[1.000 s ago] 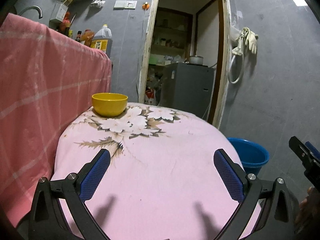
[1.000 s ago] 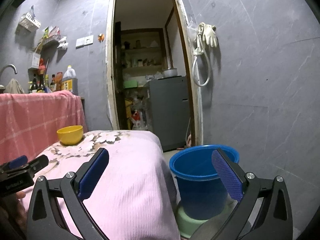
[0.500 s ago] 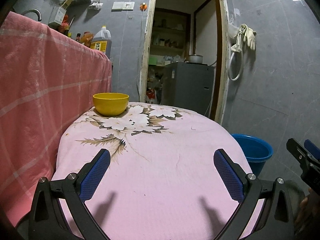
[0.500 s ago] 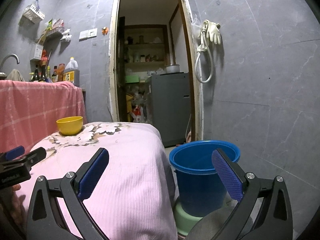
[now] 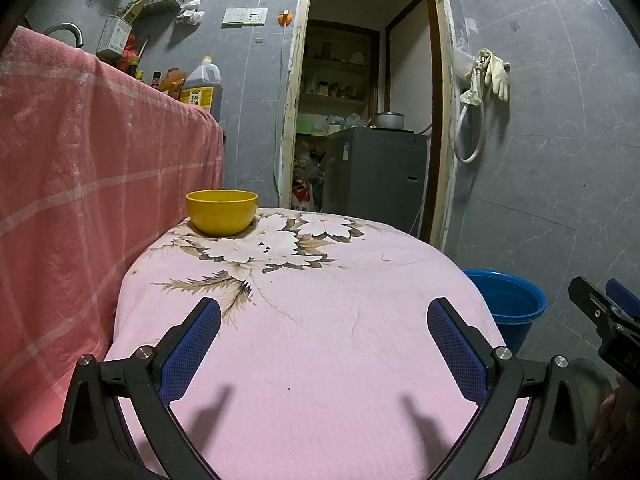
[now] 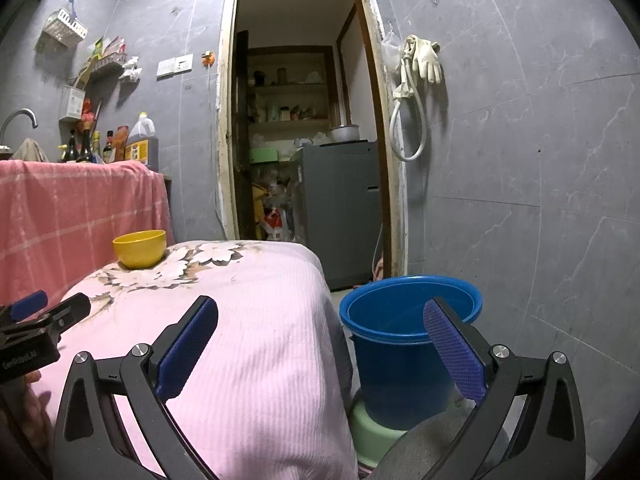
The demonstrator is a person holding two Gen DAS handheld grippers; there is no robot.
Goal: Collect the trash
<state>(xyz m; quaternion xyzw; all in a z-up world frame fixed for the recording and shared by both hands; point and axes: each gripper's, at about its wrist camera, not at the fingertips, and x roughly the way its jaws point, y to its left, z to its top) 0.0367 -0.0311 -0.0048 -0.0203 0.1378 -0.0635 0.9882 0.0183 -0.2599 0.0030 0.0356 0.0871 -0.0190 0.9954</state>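
A blue bucket [image 6: 404, 344] stands on a green basin on the floor right of the table; it also shows in the left wrist view [image 5: 506, 306]. A yellow bowl [image 5: 222, 211] sits at the far left of the pink flowered tablecloth [image 5: 320, 340]; the right wrist view shows it too [image 6: 139, 248]. My left gripper [image 5: 324, 312] is open and empty over the near part of the table. My right gripper [image 6: 320, 316] is open and empty, level with the table's right edge and the bucket. No loose trash shows on the cloth.
A pink checked cloth [image 5: 80, 184] covers a higher counter on the left, with bottles and an oil jug [image 5: 202, 88] behind it. An open doorway [image 6: 304, 140] with a grey cabinet lies straight ahead. Grey tiled wall on the right carries hanging gloves [image 6: 424, 60].
Both views have tilted upward a little, so the table and bucket sit lower in frame. Both grippers stay open and empty.
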